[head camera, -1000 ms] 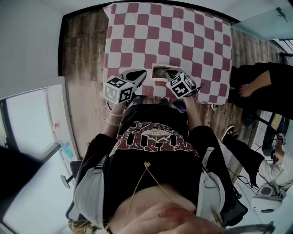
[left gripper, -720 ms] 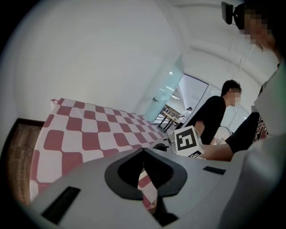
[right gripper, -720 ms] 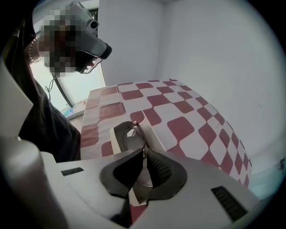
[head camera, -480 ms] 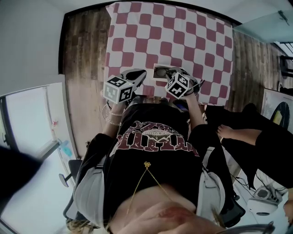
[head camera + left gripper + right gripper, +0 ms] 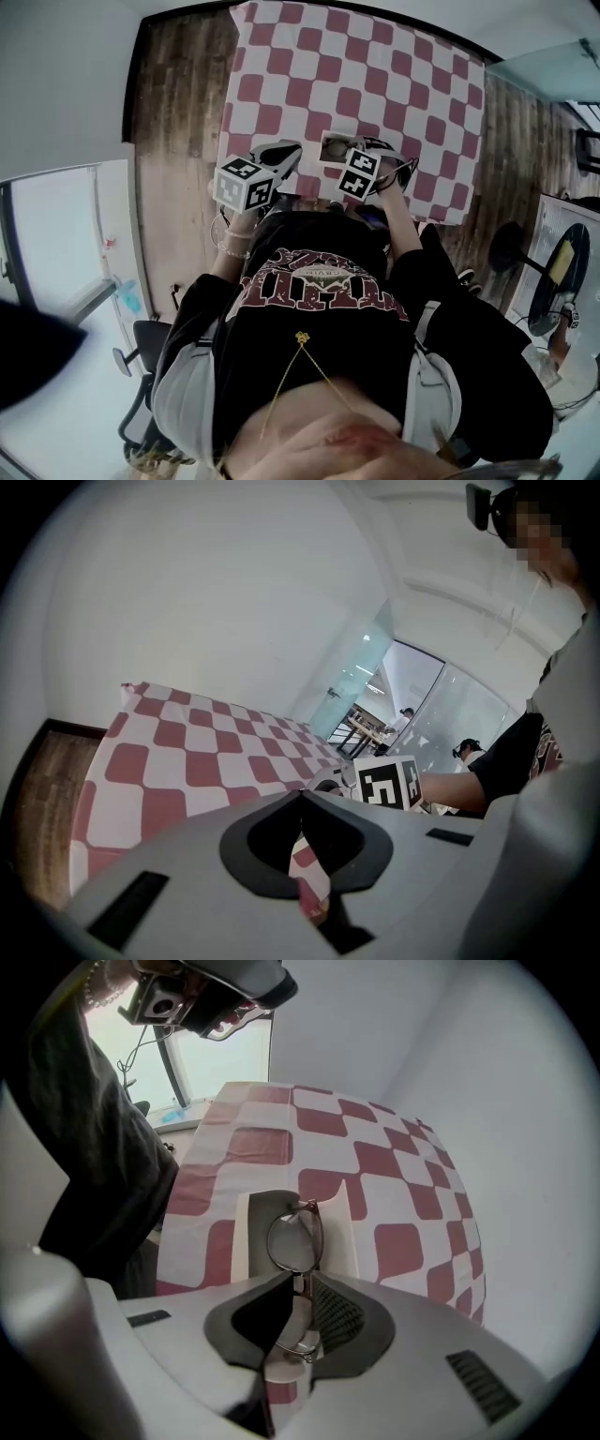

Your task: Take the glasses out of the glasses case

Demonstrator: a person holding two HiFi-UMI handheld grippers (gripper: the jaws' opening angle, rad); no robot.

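Our right hand-held gripper [image 5: 302, 1283], beside the glasses case [image 5: 246, 1232] a second ago, now pinches the glasses [image 5: 295, 1239] at the bridge, one lens just ahead over the open case. Lifting out looks next. Our left hand-held gripper [image 5: 301, 799] idles, pressed together.

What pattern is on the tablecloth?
The tablecloth has red and white checks. The head view shows it best.

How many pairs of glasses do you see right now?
1. The thin metal-framed glasses are pinched at the bridge by the right tongs, at the open white glasses case on the red-and-white checked tablecloth. No others show.
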